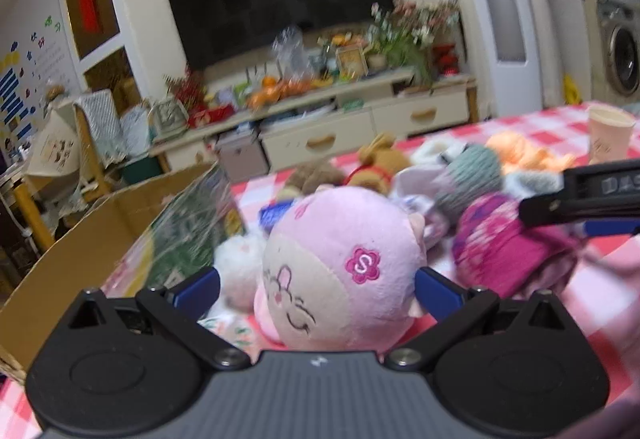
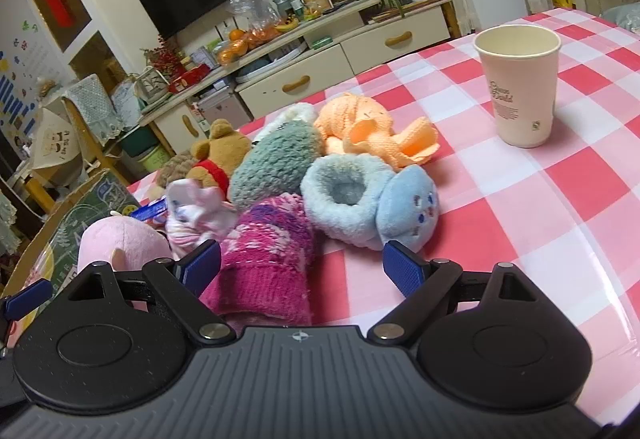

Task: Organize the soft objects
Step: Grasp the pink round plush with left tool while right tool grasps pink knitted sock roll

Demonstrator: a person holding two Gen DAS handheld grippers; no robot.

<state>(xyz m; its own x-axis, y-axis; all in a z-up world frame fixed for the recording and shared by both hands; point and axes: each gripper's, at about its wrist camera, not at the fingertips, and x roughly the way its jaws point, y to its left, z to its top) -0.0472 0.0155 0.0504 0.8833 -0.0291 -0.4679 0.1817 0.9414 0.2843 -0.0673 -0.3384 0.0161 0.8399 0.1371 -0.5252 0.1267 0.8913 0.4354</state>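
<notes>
A pink plush doll head (image 1: 340, 271) with a flower patch lies between the fingers of my left gripper (image 1: 318, 289), which is open around it; contact is unclear. It also shows in the right wrist view (image 2: 120, 243). My right gripper (image 2: 302, 267) is open, its fingers either side of a magenta knit sock (image 2: 268, 259), also seen in the left wrist view (image 1: 508, 243). Behind lie a blue fuzzy slipper (image 2: 352, 199), a grey-green fuzzy sock (image 2: 276, 163), an orange knit piece (image 2: 372, 131), a brown bear (image 2: 218, 155) and a white patterned sock (image 2: 196, 211).
A cardboard box (image 1: 80, 239) stands open at the table's left edge. A paper cup (image 2: 520, 87) stands on the pink checked tablecloth (image 2: 520, 219) at the right. A TV cabinet with clutter is beyond the table.
</notes>
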